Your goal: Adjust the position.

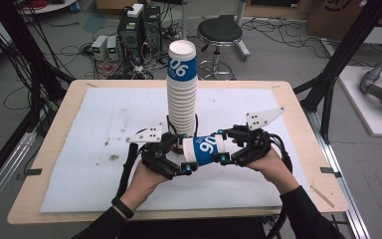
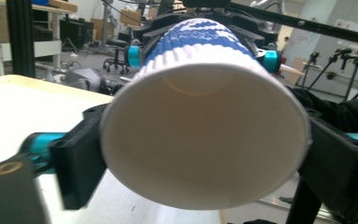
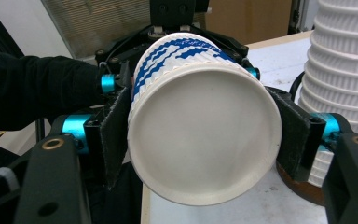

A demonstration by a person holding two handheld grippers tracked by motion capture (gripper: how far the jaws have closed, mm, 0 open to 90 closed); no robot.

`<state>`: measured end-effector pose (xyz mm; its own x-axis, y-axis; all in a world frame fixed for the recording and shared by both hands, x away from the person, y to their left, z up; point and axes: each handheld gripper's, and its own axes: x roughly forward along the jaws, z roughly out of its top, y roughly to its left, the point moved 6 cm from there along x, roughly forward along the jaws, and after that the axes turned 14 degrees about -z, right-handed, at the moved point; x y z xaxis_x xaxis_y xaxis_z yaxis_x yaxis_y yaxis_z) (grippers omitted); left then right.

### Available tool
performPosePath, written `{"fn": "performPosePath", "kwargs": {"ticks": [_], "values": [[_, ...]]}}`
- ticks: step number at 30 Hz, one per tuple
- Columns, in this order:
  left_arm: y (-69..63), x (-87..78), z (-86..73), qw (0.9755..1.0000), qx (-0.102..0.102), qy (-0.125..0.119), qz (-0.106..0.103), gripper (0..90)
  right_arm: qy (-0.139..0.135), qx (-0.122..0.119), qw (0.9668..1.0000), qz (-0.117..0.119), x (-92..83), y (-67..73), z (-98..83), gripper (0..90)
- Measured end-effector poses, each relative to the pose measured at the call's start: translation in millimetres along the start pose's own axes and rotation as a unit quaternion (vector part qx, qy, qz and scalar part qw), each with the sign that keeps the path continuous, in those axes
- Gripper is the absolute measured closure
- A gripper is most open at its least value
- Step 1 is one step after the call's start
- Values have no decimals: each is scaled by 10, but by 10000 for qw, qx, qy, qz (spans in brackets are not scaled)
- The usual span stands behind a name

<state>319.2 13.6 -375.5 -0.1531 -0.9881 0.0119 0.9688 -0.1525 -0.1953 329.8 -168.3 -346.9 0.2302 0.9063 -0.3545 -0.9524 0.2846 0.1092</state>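
Observation:
A white paper cup with a blue band (image 1: 206, 148) lies on its side in the air between both grippers, just in front of a tall stack of the same cups (image 1: 182, 94). My left gripper (image 1: 185, 155) has its pads against the cup's open rim (image 2: 200, 140); the mouth faces the left gripper view. My right gripper (image 1: 224, 146) is shut on the base end of the cup (image 3: 205, 135), with black pads (image 3: 114, 135) pressed on both sides. In the right gripper view the stack (image 3: 345, 70) rises at the right on a brown disc.
A white mat (image 1: 104, 114) covers the wooden table (image 1: 54, 149). Behind the table stand a black stool (image 1: 220, 32) and computer boxes (image 1: 139, 30) among cables. Black frame posts (image 1: 338, 59) rise at the right and left.

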Motion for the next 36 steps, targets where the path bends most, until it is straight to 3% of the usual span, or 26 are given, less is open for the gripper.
{"fn": "performPosePath", "kwargs": {"ticks": [12,15,18,21,29,36], "values": [[13,-51,25,9999,-25,164,34,188,132,23,9999,6,48,-21,-56,277],[17,-64,31,9995,11,314,74,189,142,57,9999,-67,34,-38,-58,213],[24,-76,36,9988,46,456,169,189,240,61,9997,-66,-18,-47,-54,207],[32,-84,31,9977,44,634,236,192,316,-81,9994,-138,-59,-46,-48,201],[16,-44,24,9916,171,1231,362,194,750,-391,9956,-410,-37,-59,-113,202],[14,-18,4,9889,146,1434,369,198,1101,-792,9898,-424,63,2,-177,202]]}}
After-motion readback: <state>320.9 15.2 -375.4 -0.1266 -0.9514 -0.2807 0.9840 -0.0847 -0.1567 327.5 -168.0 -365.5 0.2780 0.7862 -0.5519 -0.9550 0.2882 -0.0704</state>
